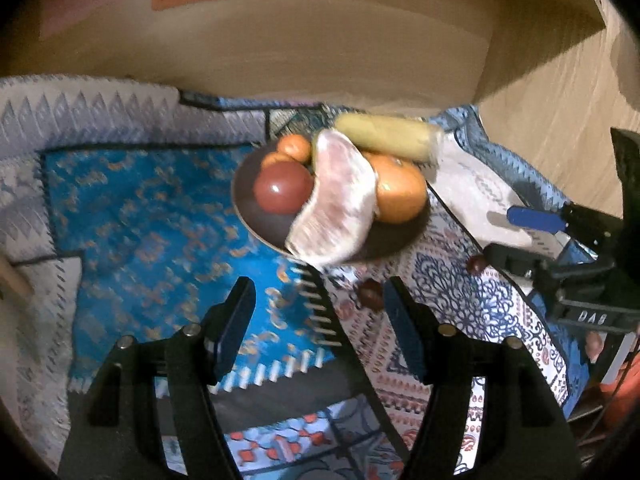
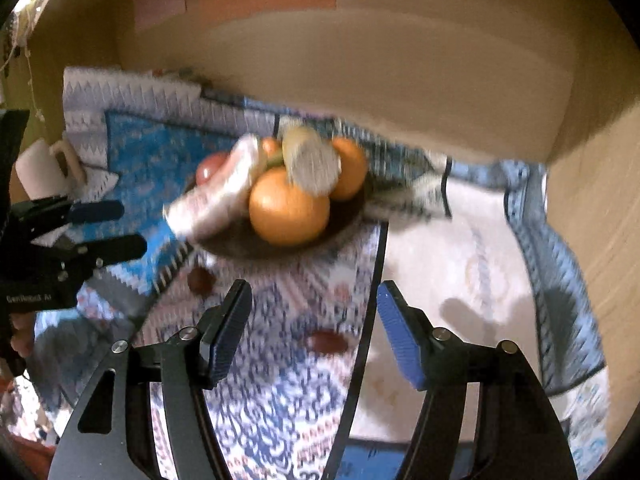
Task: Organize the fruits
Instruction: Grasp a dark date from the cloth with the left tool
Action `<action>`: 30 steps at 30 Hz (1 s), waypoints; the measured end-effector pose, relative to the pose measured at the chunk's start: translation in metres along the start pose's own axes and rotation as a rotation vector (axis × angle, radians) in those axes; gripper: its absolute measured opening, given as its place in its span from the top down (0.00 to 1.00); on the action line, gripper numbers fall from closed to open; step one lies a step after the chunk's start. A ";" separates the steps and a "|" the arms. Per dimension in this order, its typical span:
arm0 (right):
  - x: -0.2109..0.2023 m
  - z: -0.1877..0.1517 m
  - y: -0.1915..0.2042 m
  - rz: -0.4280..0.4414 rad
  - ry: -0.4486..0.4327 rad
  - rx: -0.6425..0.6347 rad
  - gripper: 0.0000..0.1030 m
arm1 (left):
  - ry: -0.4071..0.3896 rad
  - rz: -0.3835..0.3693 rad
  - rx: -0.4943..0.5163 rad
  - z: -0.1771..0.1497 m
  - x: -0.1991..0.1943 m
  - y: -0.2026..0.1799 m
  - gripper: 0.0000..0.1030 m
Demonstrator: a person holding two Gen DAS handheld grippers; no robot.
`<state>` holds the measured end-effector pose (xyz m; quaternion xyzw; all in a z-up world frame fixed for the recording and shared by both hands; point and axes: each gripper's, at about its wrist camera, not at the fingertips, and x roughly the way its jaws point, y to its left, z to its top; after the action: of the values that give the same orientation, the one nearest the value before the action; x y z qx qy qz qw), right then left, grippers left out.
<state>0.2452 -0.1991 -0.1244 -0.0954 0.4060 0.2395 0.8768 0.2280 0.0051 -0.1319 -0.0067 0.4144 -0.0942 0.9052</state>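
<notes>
On the patterned cloth [image 1: 140, 208], a dark plate [image 1: 260, 224] holds oranges [image 1: 400, 192], a tomato [image 1: 282, 188] and corn [image 1: 384, 136]. Left gripper [image 1: 320, 320] and right gripper [image 2: 314, 320] hover released, empty. Right gripper casing reads "DAB".

Patterned blue cloths [image 1: 152, 216] cover the surface; a white mug [image 2: 40, 172], perhaps, stands by the wall [image 1: 280, 52].

Dim warm light, heavy fisheye bending at dark edges, motion blur strongest in the right wrist view.

glossy smooth red apple [image 1: 283, 187] on a dark matt plate [image 1: 256, 216], over printed woven cloth [image 1: 144, 216].
</notes>
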 end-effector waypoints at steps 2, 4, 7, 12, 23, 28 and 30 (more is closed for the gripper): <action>0.003 -0.008 -0.002 0.004 0.020 0.007 0.40 | 0.018 -0.009 0.001 -0.003 0.005 -0.005 0.36; 0.007 -0.014 -0.004 0.010 0.034 0.012 0.40 | 0.038 -0.016 0.009 -0.005 0.012 -0.009 0.36; 0.013 -0.017 -0.008 0.024 0.055 0.021 0.40 | 0.067 -0.023 0.013 -0.007 0.023 -0.015 0.36; 0.018 -0.016 -0.012 0.037 0.077 0.020 0.48 | 0.120 -0.045 0.015 -0.006 0.044 -0.022 0.37; 0.029 -0.018 -0.007 0.049 0.097 -0.033 0.72 | 0.120 -0.021 0.077 -0.005 0.058 -0.036 0.49; 0.029 -0.016 -0.006 0.045 0.098 -0.048 0.75 | 0.113 -0.014 0.076 -0.002 0.061 -0.035 0.73; 0.028 -0.015 -0.007 0.051 0.097 -0.037 0.76 | 0.114 -0.034 0.076 -0.002 0.060 -0.035 0.77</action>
<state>0.2544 -0.2015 -0.1557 -0.1129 0.4455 0.2643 0.8479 0.2590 -0.0395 -0.1751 0.0260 0.4613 -0.1255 0.8779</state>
